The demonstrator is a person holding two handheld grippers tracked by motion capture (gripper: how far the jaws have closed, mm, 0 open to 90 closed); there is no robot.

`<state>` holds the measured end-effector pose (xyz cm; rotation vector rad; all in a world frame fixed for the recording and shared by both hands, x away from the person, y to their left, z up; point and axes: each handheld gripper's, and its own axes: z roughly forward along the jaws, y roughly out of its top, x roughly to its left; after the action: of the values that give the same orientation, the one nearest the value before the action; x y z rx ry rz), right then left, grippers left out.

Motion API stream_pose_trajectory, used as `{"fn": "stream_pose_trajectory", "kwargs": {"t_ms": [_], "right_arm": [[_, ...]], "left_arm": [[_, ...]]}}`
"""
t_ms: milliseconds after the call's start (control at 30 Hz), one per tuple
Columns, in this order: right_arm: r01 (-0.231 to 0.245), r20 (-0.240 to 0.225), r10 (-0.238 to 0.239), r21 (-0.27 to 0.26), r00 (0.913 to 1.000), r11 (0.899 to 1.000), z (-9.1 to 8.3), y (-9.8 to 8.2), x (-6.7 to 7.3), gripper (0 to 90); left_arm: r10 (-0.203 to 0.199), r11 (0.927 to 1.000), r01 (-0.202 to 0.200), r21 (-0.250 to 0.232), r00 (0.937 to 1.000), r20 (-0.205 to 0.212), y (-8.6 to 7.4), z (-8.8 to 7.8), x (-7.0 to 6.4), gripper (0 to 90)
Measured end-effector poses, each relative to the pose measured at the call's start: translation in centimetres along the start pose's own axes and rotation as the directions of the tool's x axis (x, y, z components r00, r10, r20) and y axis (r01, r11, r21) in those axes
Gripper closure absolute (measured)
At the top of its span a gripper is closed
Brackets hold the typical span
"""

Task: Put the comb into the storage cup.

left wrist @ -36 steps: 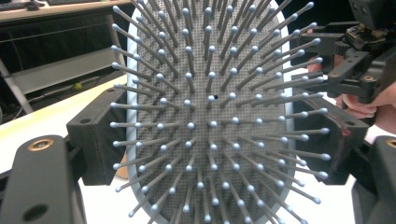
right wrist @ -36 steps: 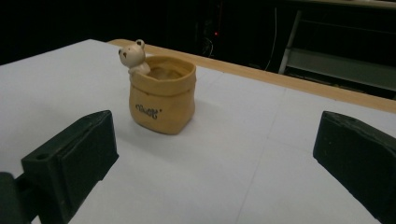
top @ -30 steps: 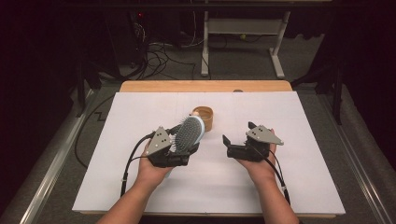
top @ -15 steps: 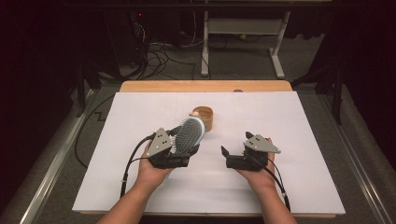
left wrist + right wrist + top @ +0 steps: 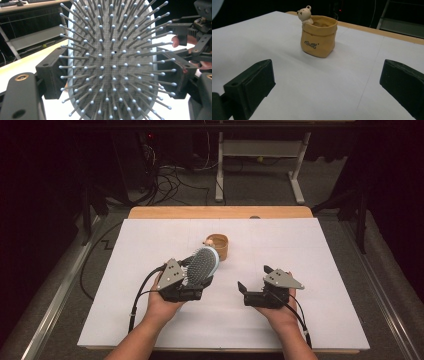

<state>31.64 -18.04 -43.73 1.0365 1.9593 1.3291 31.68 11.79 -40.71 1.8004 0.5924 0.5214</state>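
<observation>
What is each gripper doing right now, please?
Left gripper: closed on the hairbrush, bristles facing its camera.
Right gripper: open, holding nothing, pointed toward the bear pot.

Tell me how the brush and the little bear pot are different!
The hairbrush is grey with a pale blue rim and covered in pins; the bear pot is tan and smooth, with a small bear on its rim. The hairbrush is held up off the table, gripped by the left gripper; the bear pot stands on the white table untouched. From above, the hairbrush looks longer than the bear pot. Both sit near the table's middle.
</observation>
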Motion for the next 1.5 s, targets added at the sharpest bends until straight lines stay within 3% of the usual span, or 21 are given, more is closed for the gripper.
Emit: {"fn": "stream_pose_trajectory", "kwargs": {"t_ms": [200, 600, 967, 1500], "right_arm": [[-0.052, -0.064, 0.05, -0.038, 0.9967, 0.998, -0.9, 1.0, 0.2, 0.6], [-0.082, -0.136, 0.07, -0.087, 0.9882, 0.993, -1.7, 2.4, 1.3, 0.8], [-0.075, -0.183, 0.05, -0.131, 0.9818, 0.989, -2.2, 3.7, 2.7, 0.8], [-0.077, -0.262, 0.031, -0.17, 0.9646, 0.982, -2.3, 5.4, 4.8, 1.3]], "left_arm": [[0.014, 0.9999, -0.014, 0.005, 0.9998, 0.014, 0.0, 0.3, -0.7, 20.0], [0.023, 0.9996, -0.023, 0.016, 0.9997, 0.013, -0.2, 0.4, -1.3, 19.9], [0.026, 0.9996, -0.026, 0.014, 0.9996, 0.01, -0.1, 0.4, -1.6, 20.0], [0.057, 0.9982, -0.057, 0.015, 0.9983, -0.002, 0.2, 0.4, -2.1, 19.9]]}}
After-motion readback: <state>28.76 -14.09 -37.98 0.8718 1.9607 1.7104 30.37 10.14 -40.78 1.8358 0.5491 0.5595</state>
